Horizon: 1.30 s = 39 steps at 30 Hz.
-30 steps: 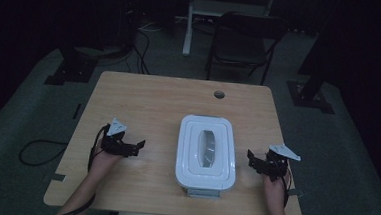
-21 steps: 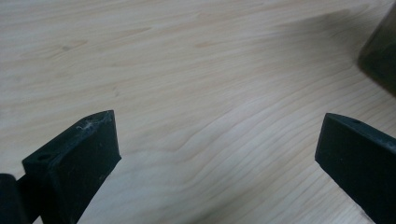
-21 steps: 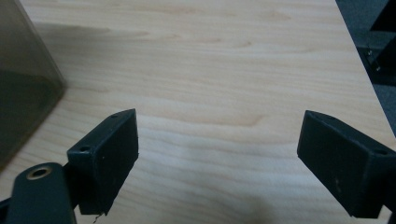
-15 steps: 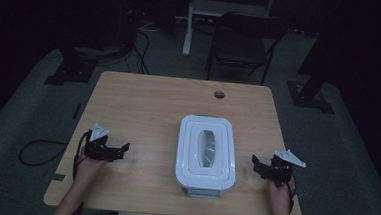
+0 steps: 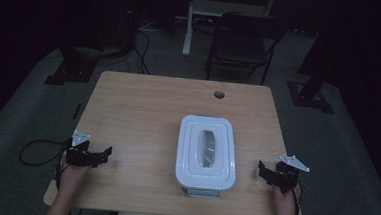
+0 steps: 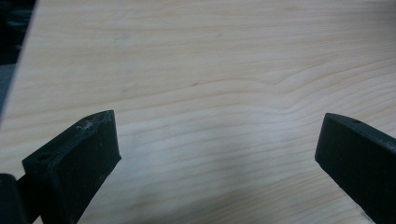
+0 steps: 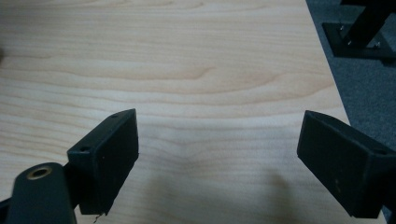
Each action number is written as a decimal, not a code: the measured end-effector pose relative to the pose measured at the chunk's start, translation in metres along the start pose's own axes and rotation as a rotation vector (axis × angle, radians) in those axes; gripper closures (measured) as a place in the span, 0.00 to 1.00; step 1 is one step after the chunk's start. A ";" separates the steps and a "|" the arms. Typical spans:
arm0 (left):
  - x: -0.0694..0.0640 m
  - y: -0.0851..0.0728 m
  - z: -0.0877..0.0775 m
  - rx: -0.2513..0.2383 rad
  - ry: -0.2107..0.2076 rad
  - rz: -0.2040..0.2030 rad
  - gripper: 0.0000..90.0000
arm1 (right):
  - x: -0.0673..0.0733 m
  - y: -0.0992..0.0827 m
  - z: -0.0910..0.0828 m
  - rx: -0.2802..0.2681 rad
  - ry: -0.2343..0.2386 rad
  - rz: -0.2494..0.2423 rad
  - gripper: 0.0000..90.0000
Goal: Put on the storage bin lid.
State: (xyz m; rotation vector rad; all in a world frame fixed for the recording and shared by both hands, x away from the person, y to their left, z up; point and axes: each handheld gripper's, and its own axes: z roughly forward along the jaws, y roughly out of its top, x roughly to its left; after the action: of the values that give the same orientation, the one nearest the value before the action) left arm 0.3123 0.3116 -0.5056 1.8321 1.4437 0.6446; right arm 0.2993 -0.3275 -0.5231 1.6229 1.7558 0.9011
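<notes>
A person is sitting at a wooden table (image 5: pixel 143 109) with 2 hand-held grippers resting near its front corners, both empty and both with jaws spread wide. The left gripper (image 5: pixel 106 152) is lying by the front-left edge, the right gripper (image 5: pixel 262 169) by the front-right edge, and a white lidded container (image 5: pixel 206 151) is standing between them, well apart from each, near the table's front middle. A grey oval recess is showing in the middle of its lid. In the left gripper view the left gripper (image 6: pixel 215 154) is facing bare wood grain, and in the right gripper view the right gripper (image 7: pixel 219 154) is facing the table's right edge with dark floor beyond. Judging from this layout, the work in hand is likely an approach to the container, and doing it well would call for turning each gripper inward until the box sits between its jaws, keeping the jaws wide, and closing in level from both sides so the box is not pushed off the near edge.
</notes>
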 end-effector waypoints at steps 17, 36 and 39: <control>0.008 -0.014 0.001 0.101 0.159 -0.056 0.01 | -0.001 -0.004 0.001 0.079 -0.012 -0.011 0.15; 0.011 -0.016 0.008 0.136 0.147 -0.067 0.01 | -0.002 -0.003 0.005 0.112 -0.040 0.012 0.14; 0.010 -0.016 0.008 0.136 0.151 -0.070 0.01 | -0.002 -0.003 0.005 0.113 -0.040 0.012 0.14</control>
State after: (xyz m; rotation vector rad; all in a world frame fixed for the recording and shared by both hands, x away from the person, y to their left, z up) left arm 0.3112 0.3215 -0.5238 1.8603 1.6796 0.6766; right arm 0.3014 -0.3293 -0.5282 1.7119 1.7998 0.7823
